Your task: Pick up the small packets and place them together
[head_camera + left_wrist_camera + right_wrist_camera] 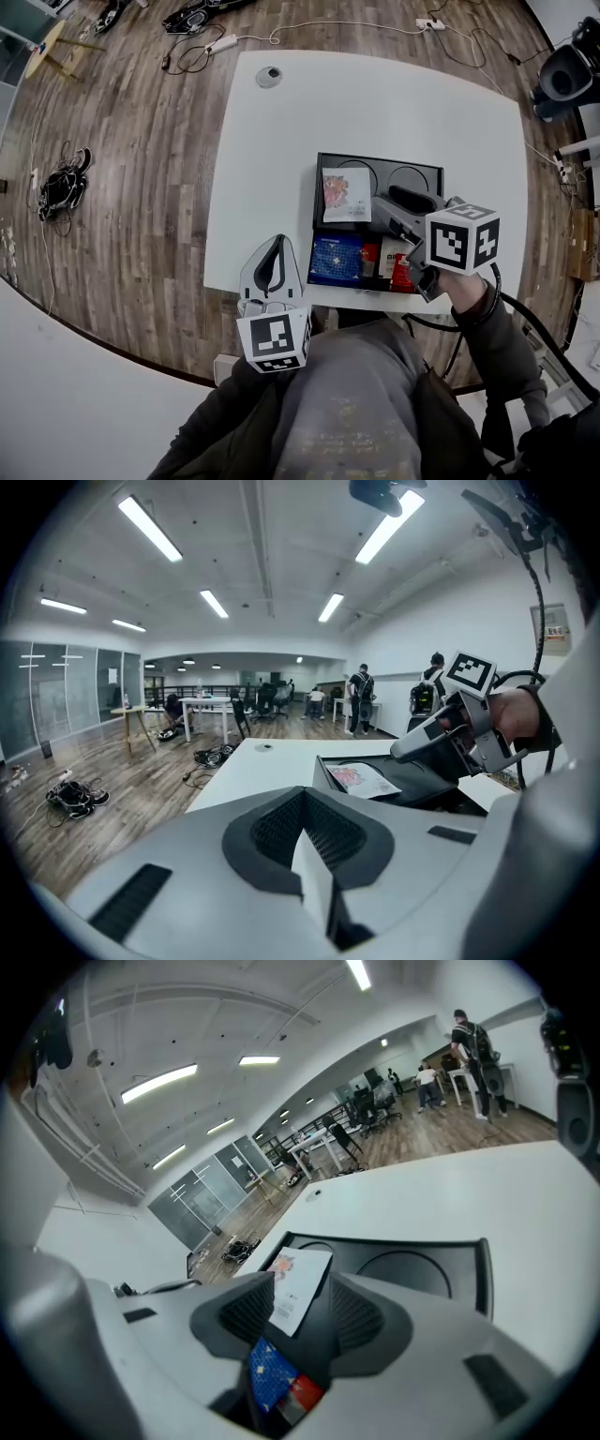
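White table, head view: rounded top on a wooden floor, bearing a black plastic tray near the front edge.
Tray contents: flat white packet with pink print at the far left, partly over a round recess; shiny blue packet in the near row; small red packets just beside it on the right.
Right gripper: above the tray's right half.
Left gripper: over the table's front edge, left of the tray, apart from the packets.
Left gripper view: jaws pressed together, nothing between; tray and white packet ahead to the right.
Right gripper view: jaws standing apart, gripping nothing; seen through the gap, white packet, blue packet and a red one, all lying in the tray.
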`<state>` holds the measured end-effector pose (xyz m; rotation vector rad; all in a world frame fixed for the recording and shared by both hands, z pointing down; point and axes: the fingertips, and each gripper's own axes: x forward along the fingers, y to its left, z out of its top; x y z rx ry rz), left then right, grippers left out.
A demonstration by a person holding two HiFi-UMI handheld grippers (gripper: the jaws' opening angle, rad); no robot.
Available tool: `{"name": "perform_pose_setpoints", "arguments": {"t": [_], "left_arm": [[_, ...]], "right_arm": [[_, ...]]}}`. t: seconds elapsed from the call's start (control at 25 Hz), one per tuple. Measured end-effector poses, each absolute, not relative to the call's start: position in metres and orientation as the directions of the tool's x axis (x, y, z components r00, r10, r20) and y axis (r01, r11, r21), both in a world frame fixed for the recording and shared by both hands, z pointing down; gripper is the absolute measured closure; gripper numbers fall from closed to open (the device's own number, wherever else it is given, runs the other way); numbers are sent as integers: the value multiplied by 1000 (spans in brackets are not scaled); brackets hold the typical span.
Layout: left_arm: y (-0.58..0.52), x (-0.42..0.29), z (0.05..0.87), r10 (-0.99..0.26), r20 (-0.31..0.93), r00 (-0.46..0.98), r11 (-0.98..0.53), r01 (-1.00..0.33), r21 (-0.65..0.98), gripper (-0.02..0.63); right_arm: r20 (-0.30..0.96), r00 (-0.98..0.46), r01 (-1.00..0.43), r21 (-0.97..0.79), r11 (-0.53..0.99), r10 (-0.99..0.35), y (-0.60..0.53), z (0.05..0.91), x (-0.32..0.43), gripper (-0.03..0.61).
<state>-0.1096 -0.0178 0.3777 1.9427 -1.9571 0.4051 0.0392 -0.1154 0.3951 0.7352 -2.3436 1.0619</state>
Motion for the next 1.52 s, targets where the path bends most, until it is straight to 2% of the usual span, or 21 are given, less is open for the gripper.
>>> {"name": "perform_pose_setpoints", "arguments": {"t": [0.48,1.52], "left_arm": [[-4,-88,375,-899,434,66,-52,-998,44,615],[1,-107,390,-879,473,64,-49,-998,44,615]], "right_arm": [[550,-790,-597,-593,540,-269,-57,387,55,405],[648,-757,-601,-642,476,-83,-16,454,28,405]]}}
